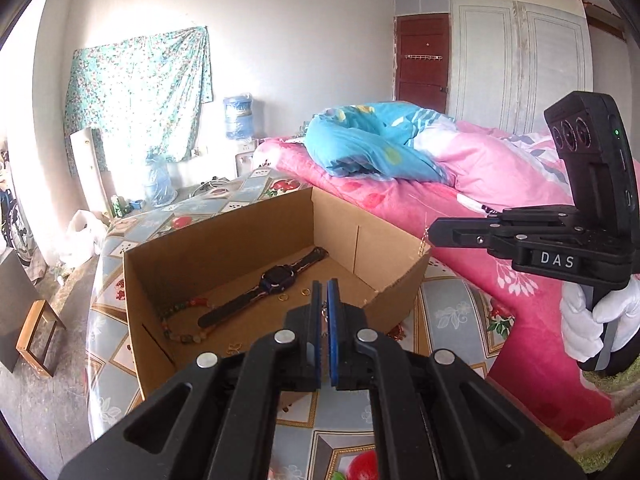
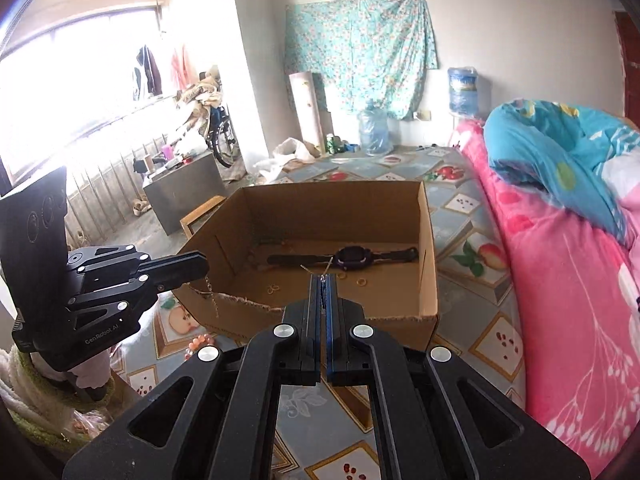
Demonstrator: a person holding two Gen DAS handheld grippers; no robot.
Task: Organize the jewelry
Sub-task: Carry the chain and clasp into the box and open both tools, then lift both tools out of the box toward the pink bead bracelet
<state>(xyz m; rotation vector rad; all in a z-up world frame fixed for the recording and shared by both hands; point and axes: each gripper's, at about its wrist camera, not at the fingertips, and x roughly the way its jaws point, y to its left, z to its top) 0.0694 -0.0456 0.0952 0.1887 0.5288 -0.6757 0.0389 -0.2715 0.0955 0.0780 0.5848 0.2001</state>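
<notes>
An open cardboard box (image 1: 224, 240) (image 2: 428, 280) stands on the patterned table. Inside lie a dark wristwatch (image 1: 276, 280) (image 2: 352, 258), a string of coloured beads (image 1: 180, 320) and small gold rings (image 1: 284, 297) (image 2: 362, 281). My left gripper (image 1: 325, 286) (image 2: 204, 266) hovers over the box's near edge, shut on a thin gold chain (image 1: 324, 314) that dangles from its tip (image 2: 210, 292). My right gripper (image 2: 322, 280) (image 1: 432, 236) is shut too, with fine gold chain ends (image 2: 320, 270) poking from its pads and links hanging by the box corner (image 1: 423, 242). Whether both hold the same chain, I cannot tell.
A pink quilt (image 1: 480, 184) (image 2: 560, 280) with a blue blanket bounds the table on the right. Peach beads (image 2: 198, 346) lie on the tablecloth outside the box. Water jugs (image 2: 374, 128) and bottles stand at the table's far end. A gloved hand (image 1: 588, 320) grips the right handle.
</notes>
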